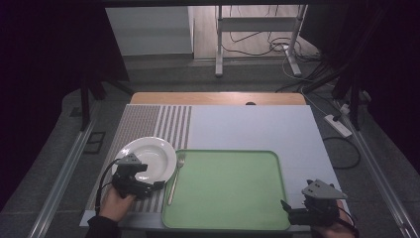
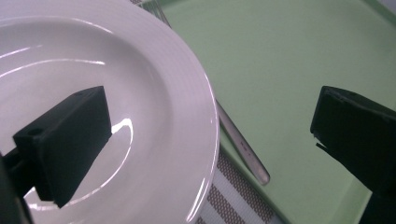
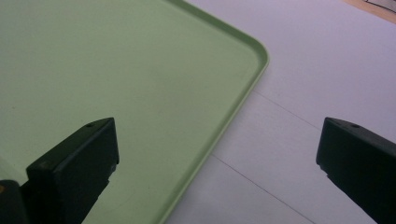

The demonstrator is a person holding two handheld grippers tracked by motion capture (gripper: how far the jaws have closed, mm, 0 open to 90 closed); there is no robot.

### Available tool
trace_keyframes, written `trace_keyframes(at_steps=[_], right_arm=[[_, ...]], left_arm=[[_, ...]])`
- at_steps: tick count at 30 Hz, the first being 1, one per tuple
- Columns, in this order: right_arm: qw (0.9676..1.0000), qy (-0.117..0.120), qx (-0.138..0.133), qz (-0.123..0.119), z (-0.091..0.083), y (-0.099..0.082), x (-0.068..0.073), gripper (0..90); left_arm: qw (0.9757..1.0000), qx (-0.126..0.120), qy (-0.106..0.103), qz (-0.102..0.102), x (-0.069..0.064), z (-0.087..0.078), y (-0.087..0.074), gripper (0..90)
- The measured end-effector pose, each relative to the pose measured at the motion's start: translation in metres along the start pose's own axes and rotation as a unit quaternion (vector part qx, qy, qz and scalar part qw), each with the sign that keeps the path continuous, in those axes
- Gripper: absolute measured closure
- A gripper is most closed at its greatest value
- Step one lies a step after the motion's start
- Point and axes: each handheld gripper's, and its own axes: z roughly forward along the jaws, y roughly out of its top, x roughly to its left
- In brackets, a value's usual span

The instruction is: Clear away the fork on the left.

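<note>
A white plate (image 1: 147, 156) lies on a striped placemat at the left, and a silver fork (image 1: 175, 178) rests along the left rim of a green tray (image 1: 225, 188). My left gripper (image 1: 148, 182) hovers at the plate's near edge, open. In the left gripper view the left gripper (image 2: 210, 112) has one jaw over the plate (image 2: 154, 93) and the other over the tray (image 2: 280, 56), with the fork (image 2: 243, 145) between them. My right gripper (image 1: 301, 210) is open at the tray's near right corner. In the right gripper view the right gripper (image 3: 217, 135) straddles the tray's rim (image 3: 224, 126).
The striped placemat (image 1: 148, 121) and a pale mat (image 1: 247, 126) cover the table, whose wooden far edge (image 1: 218, 97) shows. A metal stand (image 1: 257, 39), cables and a power strip (image 1: 339, 124) are on the floor beyond. The pale mat (image 3: 303, 70) runs right of the tray.
</note>
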Motion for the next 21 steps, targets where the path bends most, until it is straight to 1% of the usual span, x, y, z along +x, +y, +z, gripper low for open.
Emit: trace_keyframes(at_steps=[5, 8, 15, 21], right_arm=[[1.0000, -0.001, 0.000, 0.001, 0.000, 0.000, 0.000, 0.0], [1.0000, -0.001, 0.001, 0.001, 0.000, 0.000, 0.000, 0.0], [1.0000, -0.002, 0.000, 0.002, 0.000, 0.000, 0.000, 0.0], [1.0000, -0.003, 0.000, 0.003, 0.000, 0.000, -0.001, 0.0]], left_arm=[[1.0000, 0.002, 0.001, -0.005, 0.000, -0.006, -0.009, 0.0], [0.9999, -0.004, -0.003, -0.009, -0.001, -0.013, -0.016, 0.0], [0.9998, -0.009, 0.000, -0.015, -0.003, -0.020, -0.027, 0.0], [0.9997, -0.010, 0.015, -0.016, -0.005, -0.028, -0.036, 0.0]])
